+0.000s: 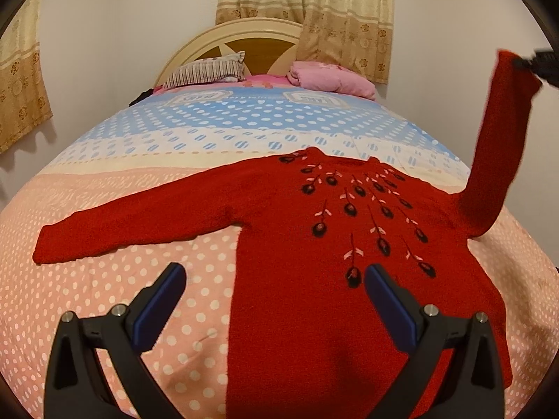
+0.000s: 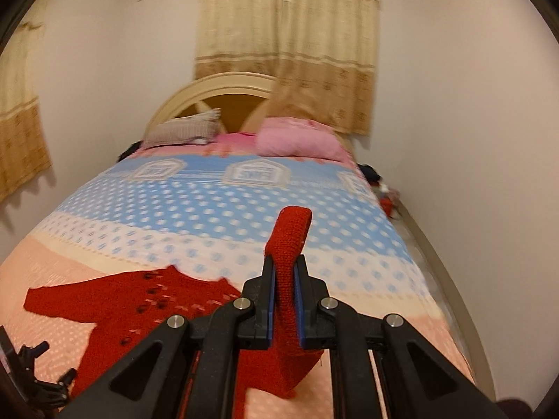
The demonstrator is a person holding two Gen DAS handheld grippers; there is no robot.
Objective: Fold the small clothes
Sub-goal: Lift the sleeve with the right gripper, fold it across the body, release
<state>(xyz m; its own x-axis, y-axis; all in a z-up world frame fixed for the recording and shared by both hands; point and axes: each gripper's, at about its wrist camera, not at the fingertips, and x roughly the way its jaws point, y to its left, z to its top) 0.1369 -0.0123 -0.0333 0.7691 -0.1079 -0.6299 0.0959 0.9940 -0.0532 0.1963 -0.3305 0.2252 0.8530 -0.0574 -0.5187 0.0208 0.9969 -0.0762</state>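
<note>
left hand-held gripper (image 1: 274,281) spread wide over sweater (image 1: 314,262), right hand-held gripper (image 2: 283,279) pinching raised sleeve (image 2: 290,244)

The right wrist view is motion-blurred, so the red sweater's (image 2: 132,310) embroidery reads only as dark smudges; its hem is hidden behind the right gripper (image 2: 283,300); in the left wrist view that gripper (image 1: 539,63) is cut off at the upper right edge; dark items (image 2: 379,181) at the bed's right side are too small to identify.

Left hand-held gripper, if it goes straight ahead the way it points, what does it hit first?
Probably the red knitted sweater spread on the dotted bedsheet, near its left edge; the left hand-held gripper is open above it, though depth is unclear.
</note>
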